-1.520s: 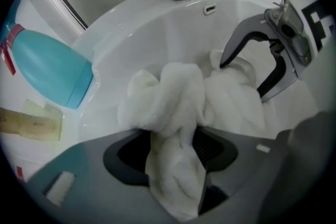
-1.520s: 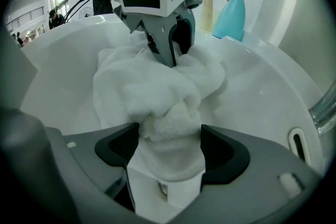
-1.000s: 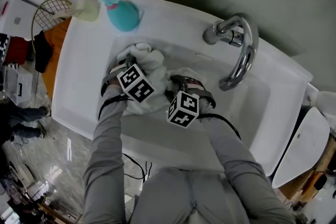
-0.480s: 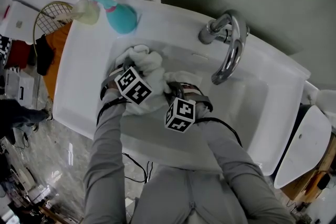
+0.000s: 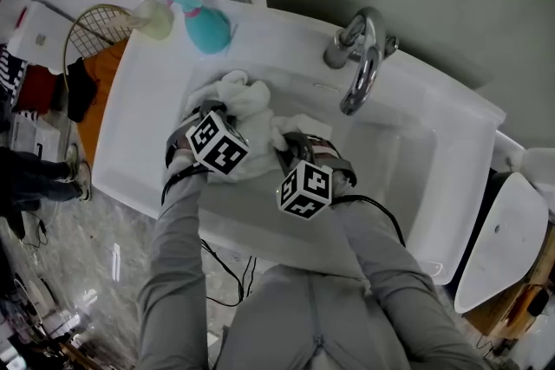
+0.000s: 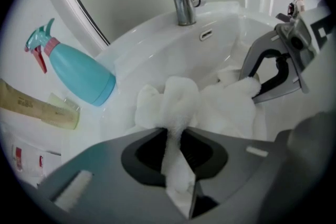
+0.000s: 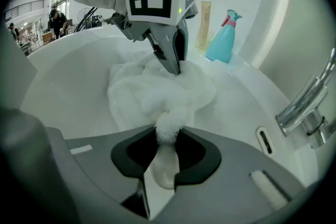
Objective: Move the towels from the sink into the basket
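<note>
A bunched white towel (image 5: 247, 95) lies in the white sink (image 5: 408, 160). My left gripper (image 5: 236, 119) is shut on a fold of the towel (image 6: 220, 107), which runs up between its jaws (image 6: 176, 165). My right gripper (image 5: 293, 147) is shut on another fold of the same white mass (image 7: 152, 86), pinched between its jaws (image 7: 165, 165). The two grippers sit close together over the basin, and each shows in the other's view: the right one (image 6: 262, 81) and the left one (image 7: 176, 63). A gold wire basket (image 5: 91, 22) stands beyond the sink's left end.
A chrome faucet (image 5: 360, 56) arches over the back of the basin. A teal spray bottle (image 5: 208, 26) and a pale bottle (image 5: 156, 17) lie on the sink's left rim. Clothes and floor clutter show at the far left (image 5: 35, 82).
Both hands have risen a little over the basin with the towel bunched between them. The head view has shifted, so the faucet now sits further left.
</note>
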Action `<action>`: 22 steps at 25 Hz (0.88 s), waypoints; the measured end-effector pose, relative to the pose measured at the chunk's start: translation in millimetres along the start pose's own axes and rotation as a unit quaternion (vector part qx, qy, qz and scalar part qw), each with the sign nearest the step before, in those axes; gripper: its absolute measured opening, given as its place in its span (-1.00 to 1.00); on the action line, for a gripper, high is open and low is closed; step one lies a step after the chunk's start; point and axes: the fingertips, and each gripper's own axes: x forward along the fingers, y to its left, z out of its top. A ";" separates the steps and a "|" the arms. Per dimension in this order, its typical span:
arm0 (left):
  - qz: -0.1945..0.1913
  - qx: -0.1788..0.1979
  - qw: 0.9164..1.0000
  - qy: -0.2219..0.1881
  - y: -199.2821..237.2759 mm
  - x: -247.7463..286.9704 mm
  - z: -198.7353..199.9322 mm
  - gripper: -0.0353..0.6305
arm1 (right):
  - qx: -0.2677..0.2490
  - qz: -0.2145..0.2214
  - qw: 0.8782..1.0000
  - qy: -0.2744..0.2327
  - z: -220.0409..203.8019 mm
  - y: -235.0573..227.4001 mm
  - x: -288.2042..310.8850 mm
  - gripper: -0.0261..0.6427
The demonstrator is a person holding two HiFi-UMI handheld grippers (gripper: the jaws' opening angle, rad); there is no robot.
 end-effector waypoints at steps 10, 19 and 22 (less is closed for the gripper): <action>0.059 -0.011 0.997 -0.046 0.4 -63.4 10.8 -0.50 | 0.014 -0.064 0.998 -0.025 6.4 -13.9 -57.5 -0.67; 0.097 -0.056 0.987 -0.116 -3.7 -131.7 17.9 -0.50 | 0.078 -0.144 0.985 -0.055 0.0 -36.5 -125.9 -0.67; 0.111 -0.054 0.982 -0.144 -12.4 -157.3 23.0 -0.50 | 0.098 -0.172 0.978 -0.068 -4.5 -39.1 -150.9 -0.67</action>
